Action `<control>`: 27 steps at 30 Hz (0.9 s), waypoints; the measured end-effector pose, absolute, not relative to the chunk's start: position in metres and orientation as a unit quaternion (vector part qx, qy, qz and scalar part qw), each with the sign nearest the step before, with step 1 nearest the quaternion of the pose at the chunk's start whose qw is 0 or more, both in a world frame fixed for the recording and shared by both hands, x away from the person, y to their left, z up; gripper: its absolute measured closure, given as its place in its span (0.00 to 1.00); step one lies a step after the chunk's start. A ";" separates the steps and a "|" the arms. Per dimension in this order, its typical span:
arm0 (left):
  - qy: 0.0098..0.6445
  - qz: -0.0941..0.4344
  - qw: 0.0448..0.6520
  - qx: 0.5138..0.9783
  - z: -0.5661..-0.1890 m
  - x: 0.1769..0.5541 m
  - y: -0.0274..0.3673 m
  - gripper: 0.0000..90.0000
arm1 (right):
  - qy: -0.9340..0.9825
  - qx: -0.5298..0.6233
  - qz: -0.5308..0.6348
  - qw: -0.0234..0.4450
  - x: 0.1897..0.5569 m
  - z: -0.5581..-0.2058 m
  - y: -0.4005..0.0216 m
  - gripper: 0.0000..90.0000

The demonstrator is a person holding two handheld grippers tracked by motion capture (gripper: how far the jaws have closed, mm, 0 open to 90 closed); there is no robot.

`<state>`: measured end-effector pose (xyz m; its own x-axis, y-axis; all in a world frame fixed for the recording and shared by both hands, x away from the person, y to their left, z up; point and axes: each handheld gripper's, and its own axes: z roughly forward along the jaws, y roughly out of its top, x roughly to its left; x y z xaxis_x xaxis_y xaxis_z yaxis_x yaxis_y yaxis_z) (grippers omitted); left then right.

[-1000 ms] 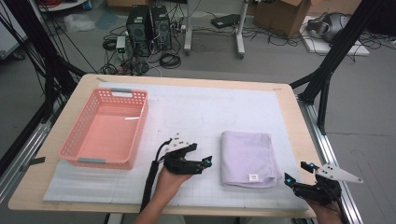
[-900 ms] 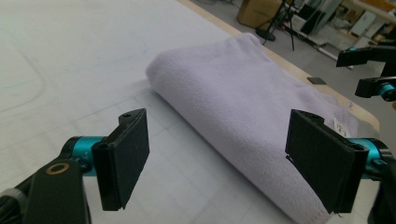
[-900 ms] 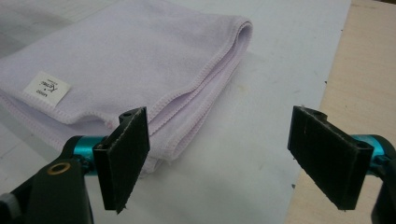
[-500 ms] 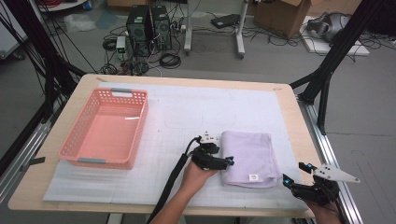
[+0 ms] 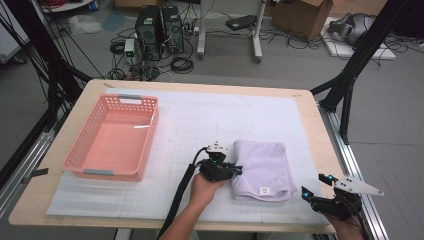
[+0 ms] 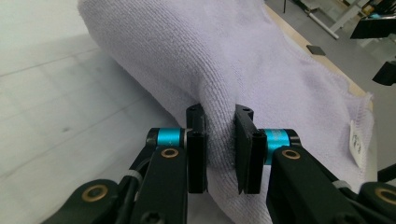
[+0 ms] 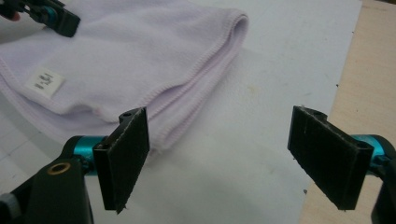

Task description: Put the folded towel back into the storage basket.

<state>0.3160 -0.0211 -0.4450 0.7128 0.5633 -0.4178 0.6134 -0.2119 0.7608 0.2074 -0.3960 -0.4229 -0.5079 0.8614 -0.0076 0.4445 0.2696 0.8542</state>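
The pink basket [image 5: 112, 137] sits empty near the tabletop's left edge, well apart from the work. To its right, toward the front edge and right of the middle, lies the folded lilac towel [image 5: 261, 169], its long axis running from the front edge toward the back. The left gripper [image 5: 235, 170] meets the towel's left long side, the folded edge, about halfway along it. In the left gripper view its jaws have just been closing and now pinch a ridge of that fold between the pads [image 6: 196, 144], so the cloth [image 6: 243, 60] is grasped. The basket lies to the left of this grip, so I judge any carry would go leftward across the mat. The right gripper [image 5: 320, 192] hovers at the front right corner, just beside the towel's near right corner [image 7: 154, 135], jaws spread wide on nothing.
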 end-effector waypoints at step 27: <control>0.453 0.013 0.483 0.749 -0.454 0.324 0.039 0.63 | 0.764 0.426 0.423 0.237 0.210 -0.425 -0.387 0.22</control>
